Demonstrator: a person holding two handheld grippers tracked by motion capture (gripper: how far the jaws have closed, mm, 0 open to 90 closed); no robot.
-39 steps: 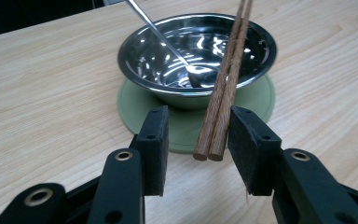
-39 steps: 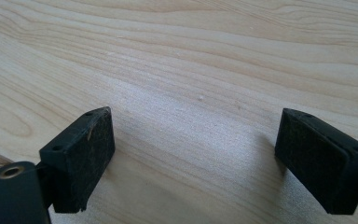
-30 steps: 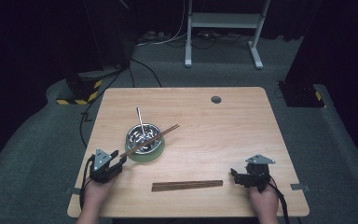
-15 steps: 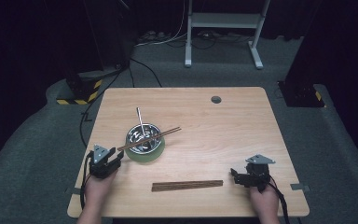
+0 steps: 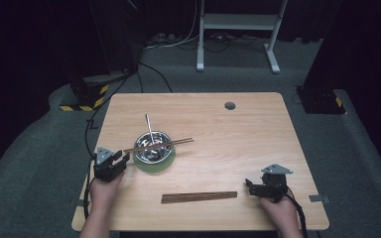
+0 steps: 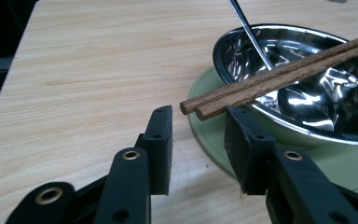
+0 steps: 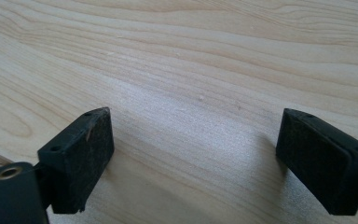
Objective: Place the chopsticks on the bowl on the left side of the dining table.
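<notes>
- The steel bowl [image 5: 153, 147] stands on a green saucer [image 5: 155, 164] at the left of the desk [image 5: 238, 134]. The saucer gives the bowl a flat base and keeps it off the wood.
- A pair of chopsticks [image 5: 158, 145] lies across the bowl's rim. Its near ends overhang the rim toward the left gripper [image 5: 118, 161], clear of the desk, so they can be taken from the side.
- A metal spoon handle [image 5: 149, 127] leans out over the bowl's far rim, resting against the wall.
- In the left gripper view, the left gripper [image 6: 198, 140] has its jaws part open and they have just been closing. The chopstick tips [image 6: 193, 108] sit just above the gap; the pads do not press on them yet.
- Judgement: the jaws are narrowed in advance so that only a short closing remains once they are aligned with the tips.
- A second pair of chopsticks [image 5: 199, 197] lies flat near the front edge of the desk, between the two hands.
- The right gripper [image 5: 255, 187] rests at the front right, just beside that pair, jaws wide apart and holding nothing; the right gripper view shows bare wood between them.
</notes>
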